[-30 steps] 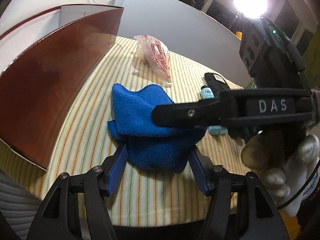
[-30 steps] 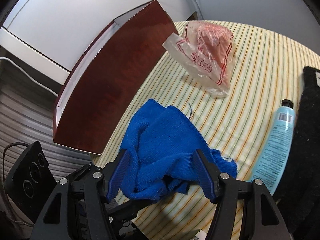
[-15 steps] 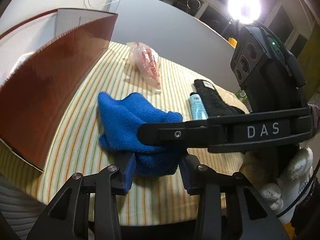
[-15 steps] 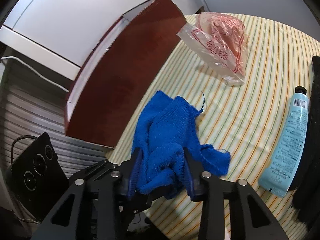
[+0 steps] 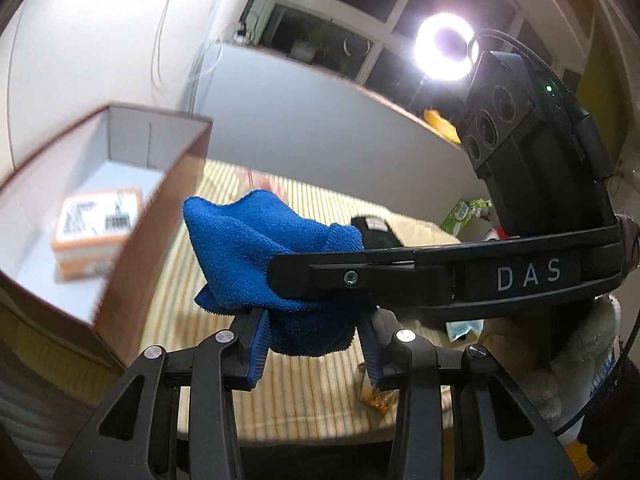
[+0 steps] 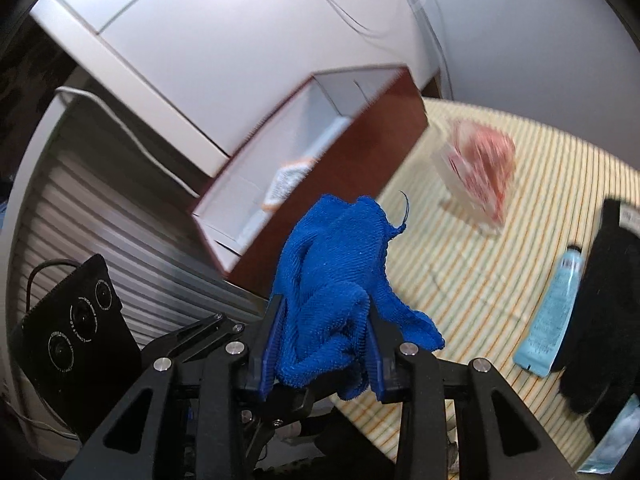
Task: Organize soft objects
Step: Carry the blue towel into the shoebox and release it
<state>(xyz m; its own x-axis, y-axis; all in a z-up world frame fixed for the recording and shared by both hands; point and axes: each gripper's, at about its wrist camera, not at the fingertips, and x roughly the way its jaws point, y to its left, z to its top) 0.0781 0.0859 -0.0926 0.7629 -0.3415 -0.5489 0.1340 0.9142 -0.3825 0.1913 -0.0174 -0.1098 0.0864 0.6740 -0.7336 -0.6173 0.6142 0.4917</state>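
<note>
A bunched blue towel (image 5: 264, 256) is pinched by both grippers and held in the air above the striped table. My left gripper (image 5: 314, 344) is shut on its lower end. My right gripper (image 6: 324, 350) is shut on the same blue towel (image 6: 340, 280); its black body crosses the left wrist view. The brown box (image 5: 160, 208) with a white inside stands just left of the towel and holds an orange-and-white packet (image 5: 96, 228). The box also shows in the right wrist view (image 6: 340, 148).
On the yellow striped tablecloth (image 6: 500, 280) lie a clear bag with red print (image 6: 476, 164), a light blue tube (image 6: 552, 316) and a black fabric item (image 6: 608, 300). A small wrapped snack (image 5: 374, 394) lies near the table's front edge. A ring lamp (image 5: 444, 46) shines behind.
Both grippers closed on the blue towel and lifted it off the table. The views have risen and tilted, so the box's inside now shows.
</note>
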